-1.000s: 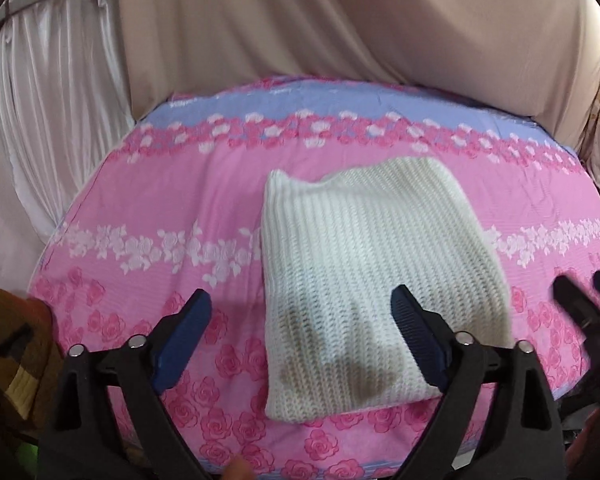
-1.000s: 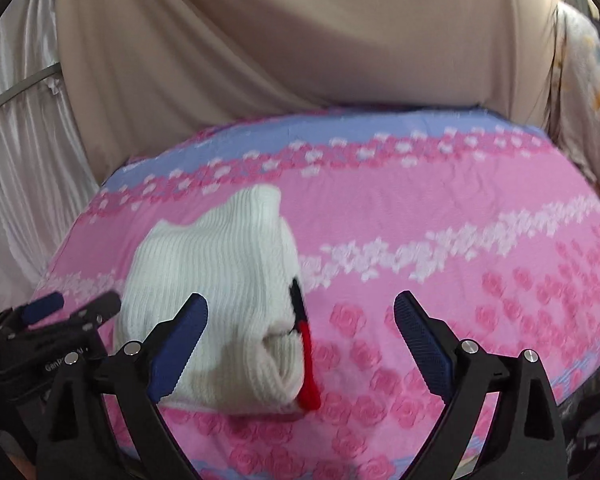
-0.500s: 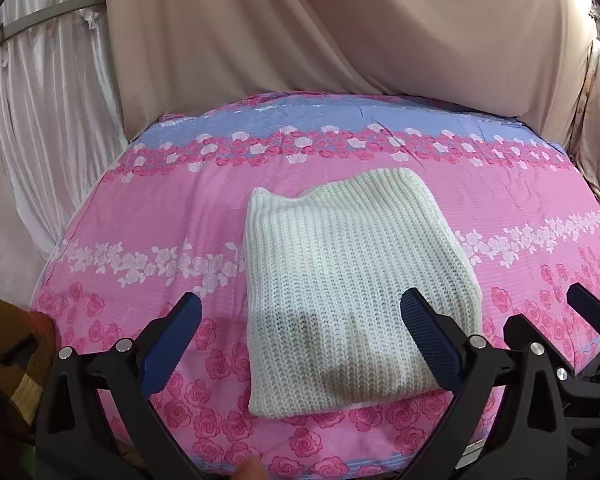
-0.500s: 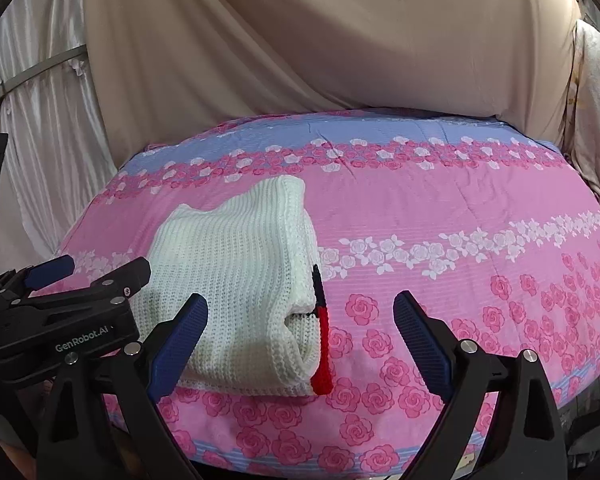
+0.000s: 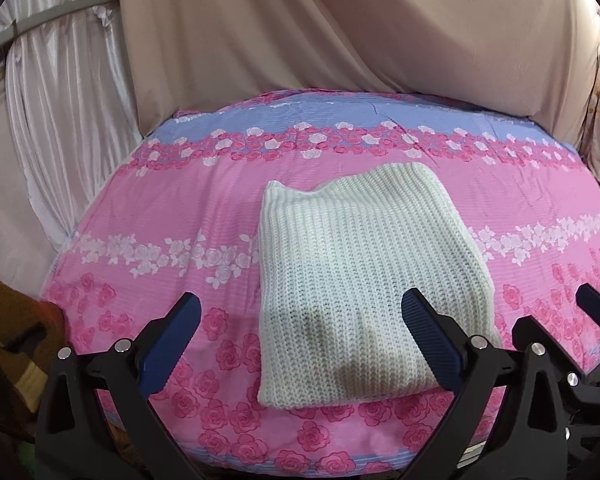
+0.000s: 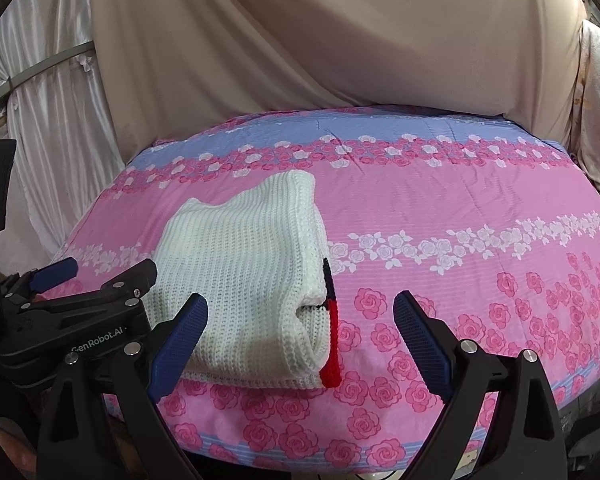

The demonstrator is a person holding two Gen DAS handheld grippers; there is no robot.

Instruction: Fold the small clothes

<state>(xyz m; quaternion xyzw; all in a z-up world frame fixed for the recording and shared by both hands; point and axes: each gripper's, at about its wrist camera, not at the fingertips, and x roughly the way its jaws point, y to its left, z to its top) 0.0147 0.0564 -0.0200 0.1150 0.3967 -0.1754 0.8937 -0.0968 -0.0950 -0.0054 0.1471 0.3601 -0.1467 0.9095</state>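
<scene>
A folded white knit garment [image 5: 364, 280] lies flat on the pink floral bed cover [image 5: 160, 200]. In the right wrist view the garment [image 6: 244, 280] shows a red and black trim [image 6: 331, 344] along its right fold. My left gripper [image 5: 300, 344] is open and empty, held back at the near edge of the garment. My right gripper [image 6: 300, 340] is open and empty, just in front of the garment's near right corner. The left gripper also shows in the right wrist view [image 6: 80, 304], the right gripper in the left wrist view [image 5: 580, 320].
The bed cover [image 6: 460, 200] runs wide to the right of the garment. Beige drapes [image 5: 340, 32] hang behind the bed and white curtains [image 5: 52, 100] at the left. A brown and yellow cloth [image 5: 8, 320] sits off the bed's left edge.
Both grippers have drawn back and up from the garment, so the bed looks farther away. The garment has stayed in place, folded.
</scene>
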